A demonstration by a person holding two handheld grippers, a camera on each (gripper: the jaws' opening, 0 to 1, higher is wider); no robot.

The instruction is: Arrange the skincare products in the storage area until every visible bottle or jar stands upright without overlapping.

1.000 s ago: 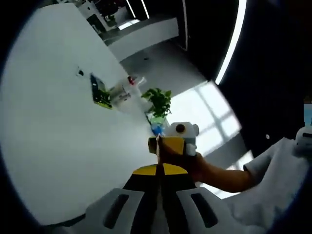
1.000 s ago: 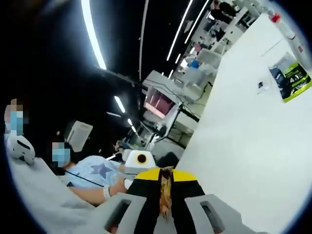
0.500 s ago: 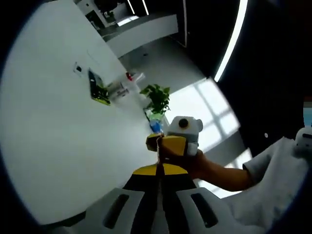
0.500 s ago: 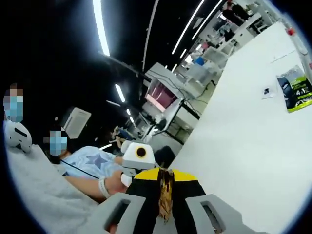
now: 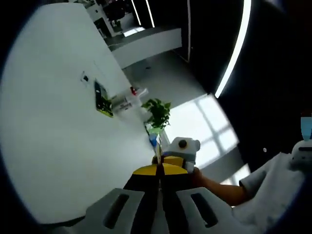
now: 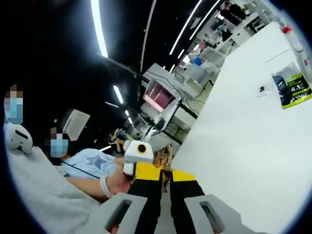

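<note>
I hold both grippers up off the white table (image 5: pixel 53 146), each camera looking along its own jaws.

In the left gripper view my left gripper (image 5: pixel 159 183) has its jaws pressed together with nothing between them. Just past its tips sits my right gripper (image 5: pixel 171 162), held in my hand (image 5: pixel 197 176). Taking the potted plant (image 5: pixel 157 113) at the table's edge as the mark: a white bottle with a red cap (image 5: pixel 128 101) lies on its side just beside the plant, and a green-and-black packet (image 5: pixel 102 99) lies flat just beyond the bottle. A small dark item (image 5: pixel 86 77) sits further along the table from the packet.

In the right gripper view my right gripper (image 6: pixel 165 181) shows a narrow gap between its jaws, and a gold crinkly item (image 6: pixel 163 157) is at its tips; I cannot tell whether it is gripped. My left gripper (image 6: pixel 140 163) is just beside it. The same packet (image 6: pixel 292 90) lies far off on the table.
</note>
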